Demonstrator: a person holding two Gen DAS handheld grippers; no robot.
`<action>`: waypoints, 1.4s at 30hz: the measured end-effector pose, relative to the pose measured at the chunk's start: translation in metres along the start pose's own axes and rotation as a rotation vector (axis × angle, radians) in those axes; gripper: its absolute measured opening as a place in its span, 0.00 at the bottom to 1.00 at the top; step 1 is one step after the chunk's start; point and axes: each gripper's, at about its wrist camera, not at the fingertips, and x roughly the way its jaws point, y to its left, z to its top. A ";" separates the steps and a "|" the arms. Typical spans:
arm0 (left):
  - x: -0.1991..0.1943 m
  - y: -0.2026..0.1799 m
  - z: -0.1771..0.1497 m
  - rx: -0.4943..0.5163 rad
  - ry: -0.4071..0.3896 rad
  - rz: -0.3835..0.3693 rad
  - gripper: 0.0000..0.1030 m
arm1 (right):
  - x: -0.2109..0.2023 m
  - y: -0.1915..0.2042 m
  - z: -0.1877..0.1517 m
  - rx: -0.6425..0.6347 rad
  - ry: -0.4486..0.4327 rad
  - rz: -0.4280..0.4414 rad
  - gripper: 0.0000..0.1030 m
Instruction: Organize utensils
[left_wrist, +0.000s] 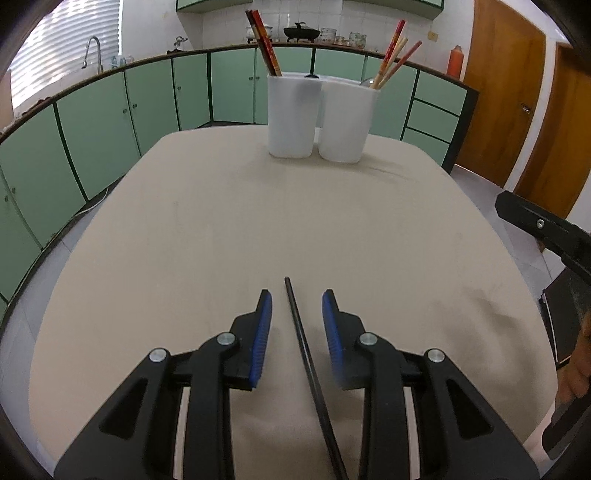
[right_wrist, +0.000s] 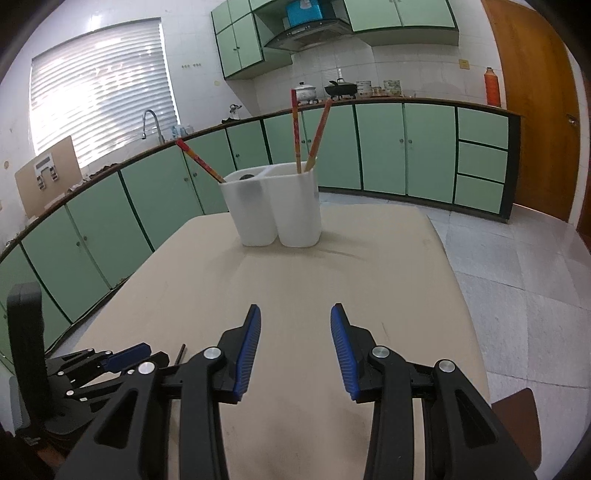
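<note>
Table (right_wrist: 369, 266) under a plain beige cloth, slightly creased toward the far side. Beyond it, a long run of pale green cabinets (right_wrist: 380, 147) with dark trim and a dark worktop. Drawer stack (right_wrist: 482, 162) at the right end of that run. Sink tap (right_wrist: 151, 122) at far left, below a window with slatted blinds (right_wrist: 103, 88) letting in bright light. On the far worktop: white lidded pot (right_wrist: 306, 92), black wok (right_wrist: 340, 89), stacked bowls (right_wrist: 364, 88), orange flask (right_wrist: 492, 86) at far right. Green wall cabinets flank a range hood (right_wrist: 310, 31). White tiled wall. Wooden door (right_wrist: 535, 110) at right. Pale tiled floor (right_wrist: 517, 266). Brown board (right_wrist: 48, 173) leaning at far left.
</note>
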 end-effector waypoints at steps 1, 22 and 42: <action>0.002 0.000 -0.001 -0.002 0.007 -0.002 0.27 | 0.000 0.001 -0.002 0.000 0.002 0.001 0.38; 0.027 -0.001 0.001 -0.049 0.048 -0.059 0.05 | 0.017 0.003 -0.020 0.004 0.057 0.001 0.38; 0.065 0.027 0.085 -0.061 -0.021 -0.027 0.30 | 0.026 -0.006 -0.015 0.022 0.058 -0.012 0.38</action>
